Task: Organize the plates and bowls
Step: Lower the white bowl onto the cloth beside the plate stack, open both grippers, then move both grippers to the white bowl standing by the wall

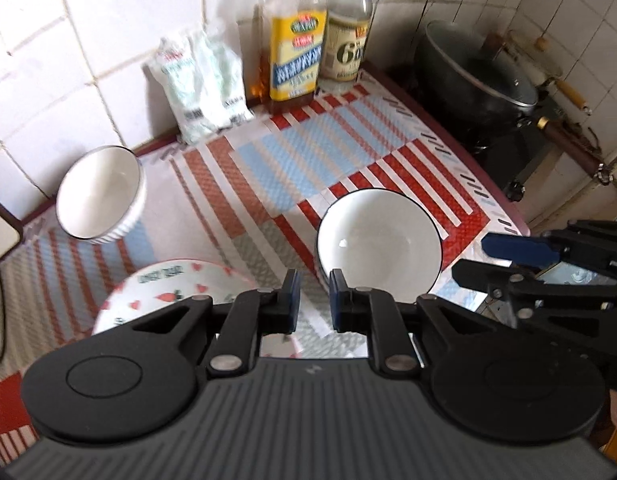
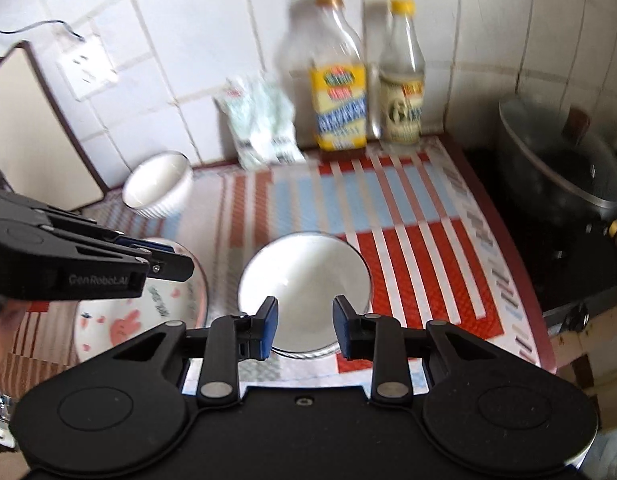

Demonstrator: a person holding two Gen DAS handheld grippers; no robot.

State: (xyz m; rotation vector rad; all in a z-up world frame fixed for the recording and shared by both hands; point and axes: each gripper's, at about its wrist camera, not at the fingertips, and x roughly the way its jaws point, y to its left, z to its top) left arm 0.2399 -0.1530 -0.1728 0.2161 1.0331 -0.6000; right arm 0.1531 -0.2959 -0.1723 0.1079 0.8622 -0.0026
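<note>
A white bowl with a dark rim (image 1: 380, 240) (image 2: 304, 280) stands on the striped mat. Left of it lies a plate with pink hearts (image 1: 176, 292) (image 2: 148, 312). A ribbed white bowl (image 1: 100, 196) (image 2: 160, 184) sits tilted at the back left by the wall. My left gripper (image 1: 314, 300) (image 2: 180, 262) hovers between plate and bowl, its pads only a narrow slit apart and nothing in them. My right gripper (image 2: 305, 326) (image 1: 472, 258) stands open above the near rim of the dark-rimmed bowl, without touching it.
Two bottles (image 1: 296, 52) (image 2: 340, 92) and a white bag (image 1: 204, 84) stand against the tiled wall at the back. A dark pot (image 1: 476, 76) (image 2: 560, 168) sits on the stove to the right. The counter edge (image 2: 536, 320) runs close on the right.
</note>
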